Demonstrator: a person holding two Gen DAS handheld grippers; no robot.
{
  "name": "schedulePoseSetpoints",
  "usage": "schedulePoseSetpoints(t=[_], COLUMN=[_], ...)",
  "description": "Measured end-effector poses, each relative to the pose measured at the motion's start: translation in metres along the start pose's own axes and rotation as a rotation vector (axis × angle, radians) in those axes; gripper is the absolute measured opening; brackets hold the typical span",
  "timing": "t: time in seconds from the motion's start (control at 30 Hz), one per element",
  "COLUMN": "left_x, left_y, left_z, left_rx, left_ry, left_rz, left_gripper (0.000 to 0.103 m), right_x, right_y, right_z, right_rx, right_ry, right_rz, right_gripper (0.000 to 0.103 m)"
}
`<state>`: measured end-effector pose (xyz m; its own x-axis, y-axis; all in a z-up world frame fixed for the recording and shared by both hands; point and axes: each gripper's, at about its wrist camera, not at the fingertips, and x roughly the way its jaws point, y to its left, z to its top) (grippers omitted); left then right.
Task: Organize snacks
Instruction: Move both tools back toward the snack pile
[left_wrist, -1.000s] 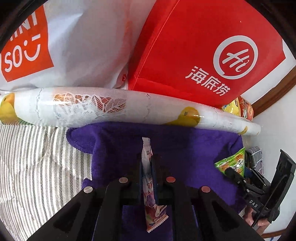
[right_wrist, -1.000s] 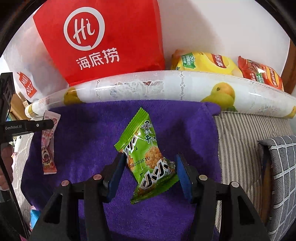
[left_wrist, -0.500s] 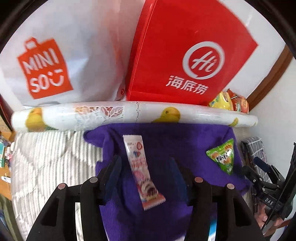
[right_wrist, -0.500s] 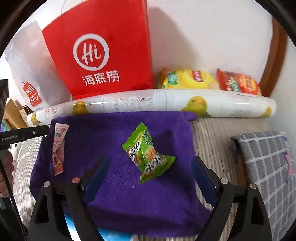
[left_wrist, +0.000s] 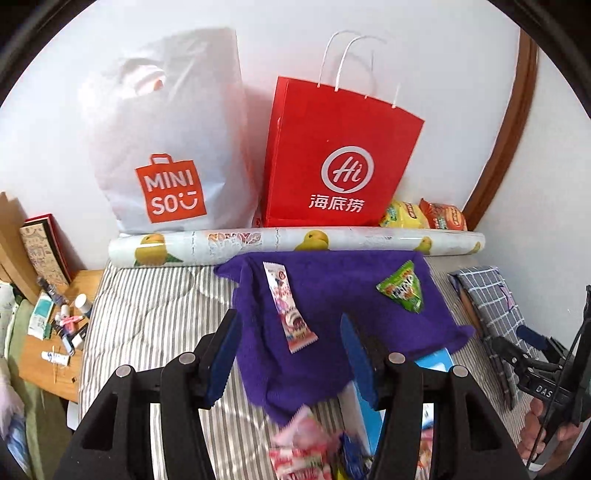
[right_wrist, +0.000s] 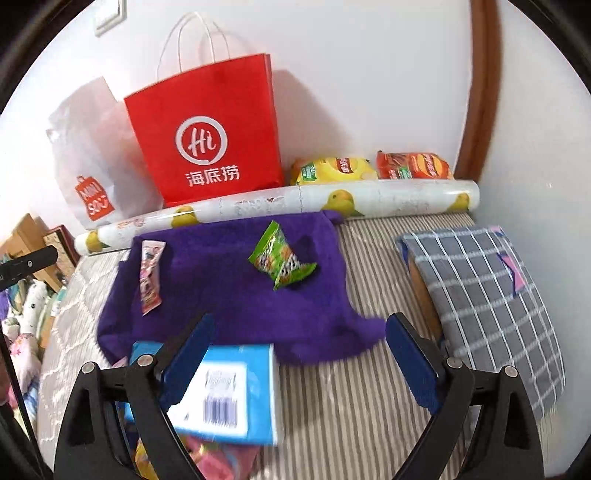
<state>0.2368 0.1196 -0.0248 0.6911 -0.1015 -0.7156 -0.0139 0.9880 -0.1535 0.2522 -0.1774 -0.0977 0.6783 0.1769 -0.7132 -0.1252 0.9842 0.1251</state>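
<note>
The left gripper (left_wrist: 288, 354) is open and holds nothing. The right gripper (right_wrist: 299, 362) is opening wider, empty too. Both snacks lie on the purple towel (left_wrist: 343, 295). The pink snack stick (left_wrist: 289, 312) points toward the wall. The green snack bag (right_wrist: 281, 258) lies slanted.

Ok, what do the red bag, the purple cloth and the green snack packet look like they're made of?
Red bag: stiff matte paper, judging by its sharp creases and twisted white cord handles.
Purple cloth: soft fuzzy fabric, likely a towel or fleece; it drapes and rumples.
Green snack packet: thin glossy plastic film with crimped ends.
</note>
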Motion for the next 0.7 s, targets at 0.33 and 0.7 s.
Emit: schedulePoseSetpoints(t=[0.33, 0.7], left_x=[-0.03, -0.036], left_y=[0.0, 0.007], left_z=[-0.053, -0.11], left_rx=[-0.062, -0.11], left_ry=[0.044, 0.082], left_rz=[0.022, 0.036], left_gripper=[0.061, 0.066], right_x=[-0.039, -0.039], right_y=[0.003, 0.028], right_z=[-0.071, -0.158], right_rx=[-0.006, -0.128], right_ry=[0.03, 0.095], right_rz=[0.061, 0.229], right_gripper=[0.093, 0.093])
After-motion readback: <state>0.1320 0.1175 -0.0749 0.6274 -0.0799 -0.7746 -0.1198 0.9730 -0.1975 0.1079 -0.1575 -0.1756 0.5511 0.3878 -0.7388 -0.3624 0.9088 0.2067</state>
